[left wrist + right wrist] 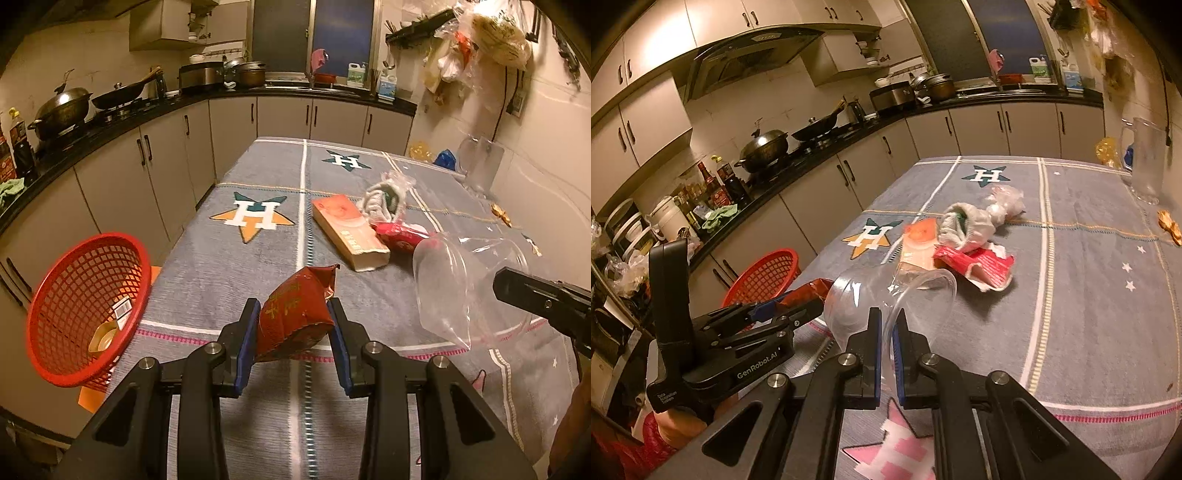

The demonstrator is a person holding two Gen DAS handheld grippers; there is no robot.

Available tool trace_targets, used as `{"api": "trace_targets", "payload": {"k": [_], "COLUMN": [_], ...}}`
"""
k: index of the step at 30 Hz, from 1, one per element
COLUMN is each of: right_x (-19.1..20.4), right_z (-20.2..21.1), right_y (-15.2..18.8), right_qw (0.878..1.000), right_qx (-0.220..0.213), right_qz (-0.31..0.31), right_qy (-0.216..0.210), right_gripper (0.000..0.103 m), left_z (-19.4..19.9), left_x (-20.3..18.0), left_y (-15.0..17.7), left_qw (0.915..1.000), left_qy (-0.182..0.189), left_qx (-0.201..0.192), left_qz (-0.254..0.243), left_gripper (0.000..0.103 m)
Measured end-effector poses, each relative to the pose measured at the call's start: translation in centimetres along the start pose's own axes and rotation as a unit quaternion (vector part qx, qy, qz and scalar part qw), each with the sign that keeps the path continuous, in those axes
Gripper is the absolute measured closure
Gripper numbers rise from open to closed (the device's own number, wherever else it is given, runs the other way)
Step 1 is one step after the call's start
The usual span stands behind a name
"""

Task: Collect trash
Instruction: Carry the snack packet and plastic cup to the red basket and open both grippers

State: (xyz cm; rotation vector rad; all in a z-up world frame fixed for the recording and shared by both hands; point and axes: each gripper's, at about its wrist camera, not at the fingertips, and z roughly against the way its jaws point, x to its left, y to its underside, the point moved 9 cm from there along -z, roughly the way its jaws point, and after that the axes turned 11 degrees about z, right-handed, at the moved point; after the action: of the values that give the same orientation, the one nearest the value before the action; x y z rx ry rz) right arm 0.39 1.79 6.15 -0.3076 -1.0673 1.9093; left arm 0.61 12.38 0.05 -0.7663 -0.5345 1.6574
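Note:
My left gripper [295,314] is shut on a dark red snack bag [295,317], held above the table's near edge. To its left, beside the table, a red mesh basket [74,306] holds a small paper cup and a wrapper. My right gripper [886,325] is shut on the rim of a clear plastic cup [894,299]; the cup [461,284] also shows at the right of the left wrist view. On the tablecloth farther off lie a tissue pack [349,230], a red wrapper [975,266] and a knotted white bag [971,221].
The table with the grey star-patterned cloth [258,266] stands against the right wall. A clear pitcher [1145,162] stands at its far right corner, with brown scraps [1169,225] nearby. Kitchen counters with pots [62,110] run along the left and back.

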Motion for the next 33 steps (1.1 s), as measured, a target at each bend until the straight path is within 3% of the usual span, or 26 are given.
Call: {"api": "trace_targets", "payload": {"k": [13,27,33], "right_x": [5.2,13.4,16.4], "right_z": [-3.5,-10.6,-14.7], "right_y": [-3.3,-7.1,-7.6], "right_qw": [0.998,0.990,0.985], "right_qx": [0.013,0.044,0.066], "right_qz": [0.050,0.104,0.115], "right_qy": [-0.031,-0.090,-0.110], "right_gripper": [0.096,0.096,0.096], "left_z": [2.0,3.4,2.5], "left_x": [6.9,20.2,22.8], "left_y": [-2.7,-4.5,-3.7], "left_qw": [0.9977,0.9812,0.9780], "left_qy": [-0.024,-0.113,-0.123], "left_qx": [-0.030,-0.053,-0.040], "left_qz": [0.055,0.147,0.164], "left_gripper": [0.068,0.068,0.068]}}
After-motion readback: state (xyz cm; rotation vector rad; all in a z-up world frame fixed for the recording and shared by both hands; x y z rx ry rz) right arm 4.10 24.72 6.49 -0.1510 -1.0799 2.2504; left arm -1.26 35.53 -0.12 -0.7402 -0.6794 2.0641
